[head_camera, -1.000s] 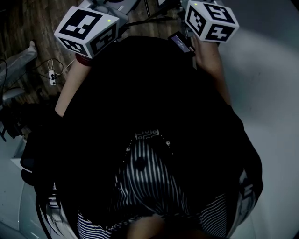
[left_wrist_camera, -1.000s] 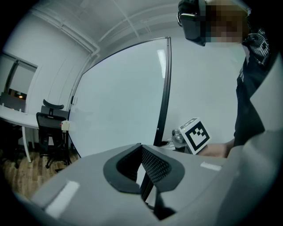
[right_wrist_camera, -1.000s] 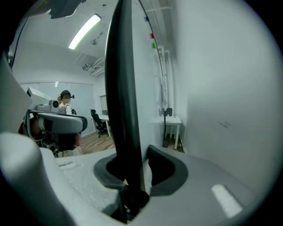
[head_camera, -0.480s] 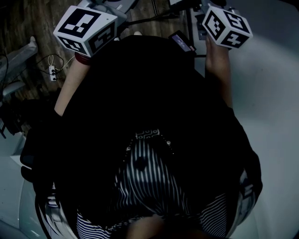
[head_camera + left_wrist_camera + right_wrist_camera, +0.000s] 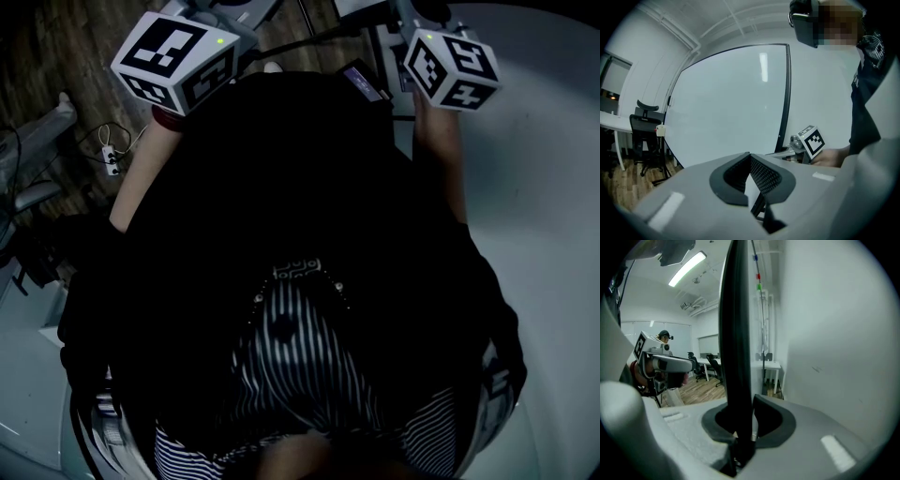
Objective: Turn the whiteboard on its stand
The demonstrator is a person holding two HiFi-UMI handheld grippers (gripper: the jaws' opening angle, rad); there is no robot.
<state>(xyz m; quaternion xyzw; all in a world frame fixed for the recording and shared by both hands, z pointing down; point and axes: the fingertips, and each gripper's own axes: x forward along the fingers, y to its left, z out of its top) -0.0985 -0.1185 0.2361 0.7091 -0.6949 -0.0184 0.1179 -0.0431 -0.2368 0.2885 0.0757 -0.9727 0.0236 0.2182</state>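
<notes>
The whiteboard (image 5: 731, 103) is a large white panel in a black frame (image 5: 786, 93), standing upright. In the right gripper view its white face (image 5: 834, 333) fills the right half, and the black frame edge (image 5: 736, 333) runs straight down between my jaws. My right gripper (image 5: 740, 416) is closing, with its pads against that frame edge. The left gripper view shows it from the side (image 5: 801, 145), at the board's right edge. My left gripper (image 5: 750, 161) hangs in the air away from the board; its pads meet at the tips with nothing held. The head view shows both marker cubes (image 5: 173, 61) (image 5: 450, 66).
Office chairs (image 5: 644, 136) and a white desk (image 5: 609, 117) stand on the wooden floor left of the board. More desks and chairs (image 5: 708, 364) lie behind it. A power strip (image 5: 111, 161) with cable lies on the floor. The person's dark clothing fills the head view.
My right gripper's cube has moved right, toward the whiteboard, and stays at its edge. More of the white board shows at the right. The left cube has barely moved.
</notes>
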